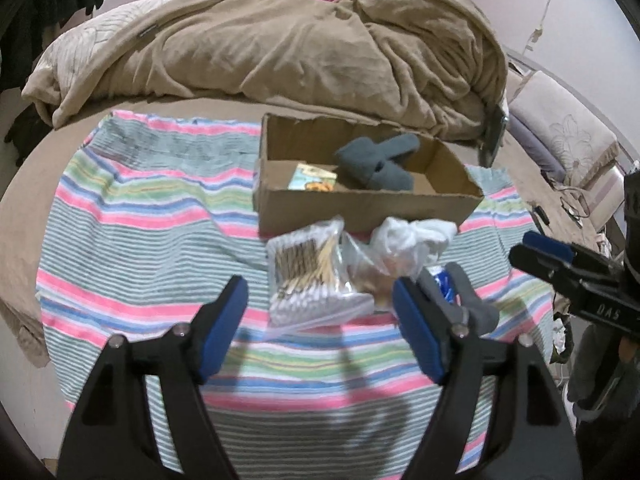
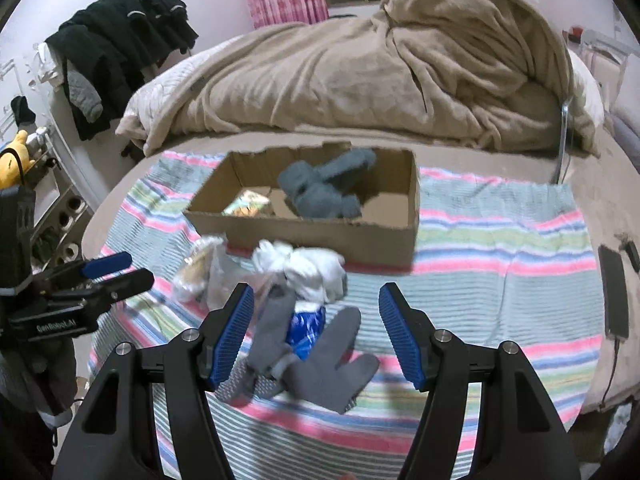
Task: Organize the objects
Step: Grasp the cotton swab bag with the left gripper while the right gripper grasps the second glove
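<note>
A cardboard box (image 1: 360, 206) (image 2: 320, 236) sits on a striped towel and holds grey fuzzy slippers (image 1: 376, 160) (image 2: 320, 188) and a small colourful packet (image 1: 314, 178) (image 2: 246, 204). In front of it lie a clear bag of cotton swabs (image 1: 312, 276) (image 2: 196, 268), a white crumpled bundle (image 1: 412, 240) (image 2: 308, 272), a blue packet (image 2: 306, 328) and grey gloves (image 2: 320, 364) (image 1: 452, 300). My left gripper (image 1: 320, 328) is open just before the swab bag. My right gripper (image 2: 316, 336) is open around the grey gloves, above them.
The striped towel (image 1: 140, 208) (image 2: 500, 240) covers the bed. A rumpled tan blanket (image 1: 280, 52) (image 2: 380, 72) lies behind the box. A black phone with cable (image 2: 614, 292) rests at the right edge. Dark clothes (image 2: 120, 40) hang at the left.
</note>
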